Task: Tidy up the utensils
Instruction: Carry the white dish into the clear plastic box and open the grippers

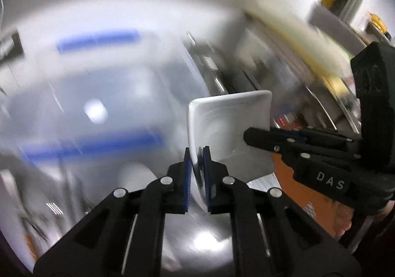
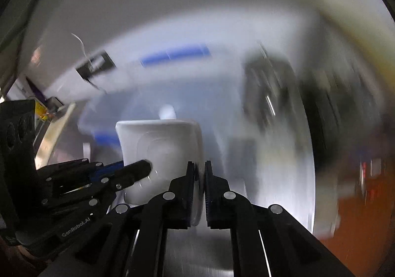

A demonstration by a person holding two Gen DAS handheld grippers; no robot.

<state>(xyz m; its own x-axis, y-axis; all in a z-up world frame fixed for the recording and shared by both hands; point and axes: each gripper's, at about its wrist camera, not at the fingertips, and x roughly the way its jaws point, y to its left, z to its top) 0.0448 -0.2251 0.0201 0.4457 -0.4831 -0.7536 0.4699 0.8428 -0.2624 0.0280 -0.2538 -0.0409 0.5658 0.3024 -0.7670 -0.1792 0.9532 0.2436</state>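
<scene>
- The left claw (image 1: 197, 166) is clenched on the near edge of a white square dish (image 1: 229, 124), its blue pads pinching the rim from either side. In the left wrist view the dish stands on edge in the air, well above the blurred metal desk (image 1: 209, 240).
- The right claw (image 2: 200, 175) is clenched on another edge of the same dish (image 2: 160, 151); in the right wrist view the rim shows as a thin white strip between its pads.
- Each claw also shows in the other's view: the right one reaches in from the right in the left wrist view (image 1: 249, 137), the left one from the left in the right wrist view (image 2: 145, 168).
- Risk, as I judge it: with both claws on one stiff, glazed dish, any mismatch in their motion would twist it against the pads, and a smooth rim could slip out of a thin pinch and fall to the desk.
- The heavy blur behind suggests fast movement, which would worsen that.
- Orientation: the dish is roughly square, so it has no clear long axis; its flat face is near vertical, and the ringed side faces both cameras.
- Farther off, only smeared shapes show: blue bands (image 1: 98, 40) on a pale surface. Where the dish is bound I cannot tell.
</scene>
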